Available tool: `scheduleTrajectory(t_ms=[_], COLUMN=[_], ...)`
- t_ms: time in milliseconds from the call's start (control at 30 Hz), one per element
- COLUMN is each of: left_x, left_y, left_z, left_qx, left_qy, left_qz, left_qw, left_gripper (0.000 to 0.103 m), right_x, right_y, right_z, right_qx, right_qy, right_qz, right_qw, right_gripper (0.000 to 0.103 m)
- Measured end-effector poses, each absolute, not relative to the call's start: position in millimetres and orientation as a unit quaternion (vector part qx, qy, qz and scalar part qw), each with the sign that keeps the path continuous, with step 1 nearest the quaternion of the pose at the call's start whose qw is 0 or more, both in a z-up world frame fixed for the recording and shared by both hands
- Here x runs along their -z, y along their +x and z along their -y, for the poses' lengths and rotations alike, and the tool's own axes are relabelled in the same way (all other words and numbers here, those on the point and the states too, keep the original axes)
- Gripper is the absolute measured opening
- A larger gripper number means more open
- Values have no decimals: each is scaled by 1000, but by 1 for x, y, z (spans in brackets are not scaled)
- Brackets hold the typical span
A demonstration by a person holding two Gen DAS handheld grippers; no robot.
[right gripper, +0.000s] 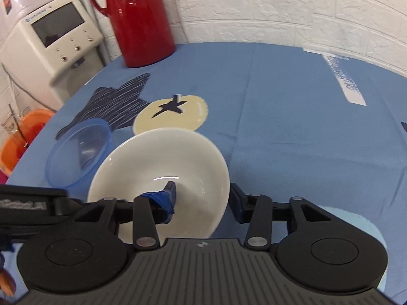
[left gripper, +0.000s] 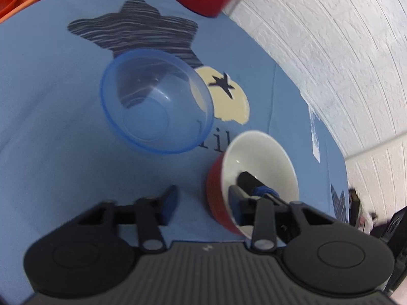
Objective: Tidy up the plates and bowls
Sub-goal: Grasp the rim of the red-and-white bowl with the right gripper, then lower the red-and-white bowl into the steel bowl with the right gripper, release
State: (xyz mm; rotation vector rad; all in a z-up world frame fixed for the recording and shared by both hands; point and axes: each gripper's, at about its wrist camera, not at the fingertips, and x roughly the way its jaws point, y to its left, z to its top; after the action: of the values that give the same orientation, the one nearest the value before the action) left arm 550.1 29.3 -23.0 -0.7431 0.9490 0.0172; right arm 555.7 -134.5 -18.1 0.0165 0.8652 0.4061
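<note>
Right wrist view: a white bowl's [right gripper: 162, 167] rim is being straddled, not clamped, by the right claw [right gripper: 201, 200]; the left claw [left gripper: 203, 203] is being held spread beside a blue bowl [left gripper: 155, 104].

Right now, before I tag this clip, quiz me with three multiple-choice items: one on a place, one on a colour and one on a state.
1. Where does the red jug stand?
A. In the orange basin
B. On the table, next to the white wall
C. Inside the blue bowl

2. What colours is the bowl that the right gripper reaches into?
A. White inside, red outside
B. Blue all over
C. Green inside, white outside

3. How is the blue bowl?
A. Upside down
B. Stacked in the other bowl
C. Empty, opening up

Answers:
1 B: the red jug stands on the tablecloth by the wall.
2 A: the right gripper has one finger inside the bowl, whose inside is white and outer wall red.
3 C: the blue bowl sits alone, with nothing in it.
</note>
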Motion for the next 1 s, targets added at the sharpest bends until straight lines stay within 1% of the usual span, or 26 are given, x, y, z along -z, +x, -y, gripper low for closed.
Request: scheduleTrajectory(t_ms=[33, 67, 100, 300, 500, 567, 800, 1000], left_x=[22, 20, 18, 14, -1, -11, -45, -46], left_y=[550, 549, 547, 530, 495, 479, 402, 347], left_z=[-29, -26, -24, -20, -13, -10, 5, 28], left_qx=[4, 4, 2, 15, 36, 46, 77, 114], left_qy=[-348, -337, -325, -298, -265, -254, -227, -207], left_qz=[-444, -445, -445, -458, -485, -491, -477, -483], left_qw=[825, 829, 834, 837, 833, 832, 845, 843], left_gripper=[11, 4, 0, 0, 0, 0, 0, 0], right_x=[17, 15, 14, 14, 4, -4, -34, -34], right_y=[553, 549, 546, 524, 475, 453, 369, 309], right_z=[133, 130, 129, 132, 144, 148, 166, 186], right_qx=[-204, -205, -208, -208, -214, -217, -212, -185], right_qy=[8, 0, -3, 2, 11, 10, 7, 5], right_qz=[-419, -417, -418, -428, -426, -418, -385, -388], right_qw=[885, 886, 885, 879, 879, 882, 898, 903], right_gripper=[24, 23, 23, 24, 26, 28, 30, 30])
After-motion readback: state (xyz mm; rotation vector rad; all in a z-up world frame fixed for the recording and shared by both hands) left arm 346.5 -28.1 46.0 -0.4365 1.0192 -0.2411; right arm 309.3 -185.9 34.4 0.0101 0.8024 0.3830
